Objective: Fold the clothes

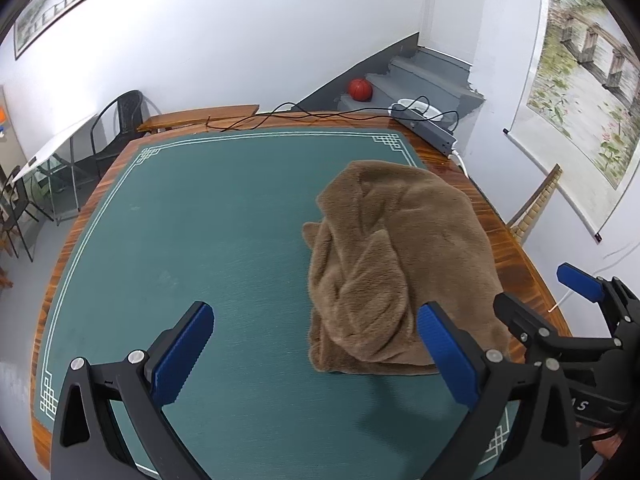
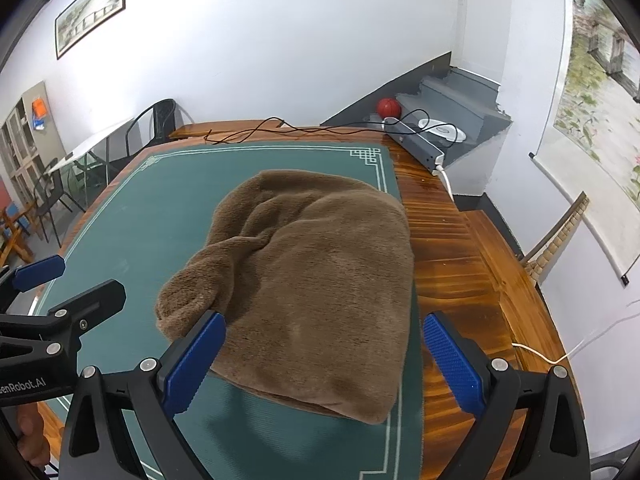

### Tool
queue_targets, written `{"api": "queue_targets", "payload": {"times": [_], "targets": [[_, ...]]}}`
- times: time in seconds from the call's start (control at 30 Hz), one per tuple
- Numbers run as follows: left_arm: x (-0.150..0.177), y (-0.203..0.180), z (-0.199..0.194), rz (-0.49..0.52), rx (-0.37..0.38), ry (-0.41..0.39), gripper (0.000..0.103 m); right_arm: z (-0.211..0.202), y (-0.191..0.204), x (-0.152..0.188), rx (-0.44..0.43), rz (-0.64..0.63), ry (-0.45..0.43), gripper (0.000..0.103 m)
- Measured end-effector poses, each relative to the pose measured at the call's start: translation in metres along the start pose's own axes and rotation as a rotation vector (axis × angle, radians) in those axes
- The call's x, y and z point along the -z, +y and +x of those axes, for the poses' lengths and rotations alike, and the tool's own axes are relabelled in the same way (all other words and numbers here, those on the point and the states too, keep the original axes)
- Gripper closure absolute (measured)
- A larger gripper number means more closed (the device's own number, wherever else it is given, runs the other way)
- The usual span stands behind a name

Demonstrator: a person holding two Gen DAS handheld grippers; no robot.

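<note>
Right wrist view: the brown garment (image 2: 304, 280) is seen lying bunched just ahead of the wide-open, empty right gripper (image 2: 324, 364), nearer it than the equally spread, empty left gripper (image 1: 316, 354).

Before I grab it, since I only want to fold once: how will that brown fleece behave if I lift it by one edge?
The brown fleece will probably sag and unfold, since it lies in soft creases. Its plush pile looks thick, so it may feel bulky yet fairly light. Pushed, it would likely bunch up on the green mat rather than slide flat. Both grippers' jaws stand open, not holding it.
</note>
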State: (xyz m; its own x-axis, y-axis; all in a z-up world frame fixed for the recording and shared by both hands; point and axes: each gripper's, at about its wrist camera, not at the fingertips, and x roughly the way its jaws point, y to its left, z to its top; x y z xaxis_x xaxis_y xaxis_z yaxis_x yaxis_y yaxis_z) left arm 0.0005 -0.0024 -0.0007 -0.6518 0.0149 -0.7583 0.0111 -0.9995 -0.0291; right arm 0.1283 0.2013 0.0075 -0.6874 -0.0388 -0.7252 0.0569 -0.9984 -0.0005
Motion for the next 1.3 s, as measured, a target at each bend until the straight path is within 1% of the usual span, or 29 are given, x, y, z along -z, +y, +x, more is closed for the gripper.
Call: {"api": "queue_targets", "payload": {"times": [0.1,0.17,0.23,0.33,0.4,0.63,0.73,0.83,0.93,1.03,1.13,1.23,1.3], "targets": [[0.001,0.003,0.0,-0.004,0.002,0.005,0.001,0.001,0.0,0.0,-0.001,-0.003,0.006,0.002],[0.001,0.009,0.002,-0.006,0.002,0.008,0.001,0.005,0.01,-0.001,-0.005,-0.005,0.01,0.002],[0.0,0.027,0.011,-0.009,-0.001,0.012,0.001,0.006,0.025,-0.006,-0.01,-0.011,0.015,0.002],[-0.002,0.044,0.02,-0.01,-0.008,0.02,0.001,0.01,0.041,-0.008,-0.02,-0.02,0.022,0.002],[-0.001,0.054,0.019,-0.013,-0.009,0.022,0.001,0.019,0.053,-0.01,-0.023,-0.045,0.027,0.002],[0.011,0.067,0.009,-0.016,-0.008,0.033,0.001,0.026,0.07,-0.009,-0.028,-0.066,0.046,0.002],[0.022,0.064,-0.001,0.002,0.0,0.037,0.001,0.028,0.068,-0.01,-0.029,-0.063,0.05,0.002],[0.034,0.051,-0.012,0.029,0.013,0.033,0.001,0.024,0.062,-0.009,-0.024,-0.055,0.046,0.002],[0.052,0.038,-0.027,0.057,0.035,0.029,0.001,0.021,0.048,-0.006,-0.006,-0.043,0.047,0.002],[0.061,0.03,-0.037,0.082,0.031,0.033,0.001,0.017,0.027,0.002,0.005,-0.018,0.051,0.002],[0.077,0.032,-0.042,0.086,0.011,0.055,0.001,0.008,0.019,0.022,-0.052,-0.021,0.036,0.002],[0.096,0.035,-0.051,0.071,-0.011,0.084,0.001,0.011,0.035,0.044,-0.124,-0.088,0.08,0.002],[0.104,0.04,-0.055,0.066,-0.025,0.093,0.001,0.014,0.047,0.058,-0.172,-0.134,0.111,0.002]]}}
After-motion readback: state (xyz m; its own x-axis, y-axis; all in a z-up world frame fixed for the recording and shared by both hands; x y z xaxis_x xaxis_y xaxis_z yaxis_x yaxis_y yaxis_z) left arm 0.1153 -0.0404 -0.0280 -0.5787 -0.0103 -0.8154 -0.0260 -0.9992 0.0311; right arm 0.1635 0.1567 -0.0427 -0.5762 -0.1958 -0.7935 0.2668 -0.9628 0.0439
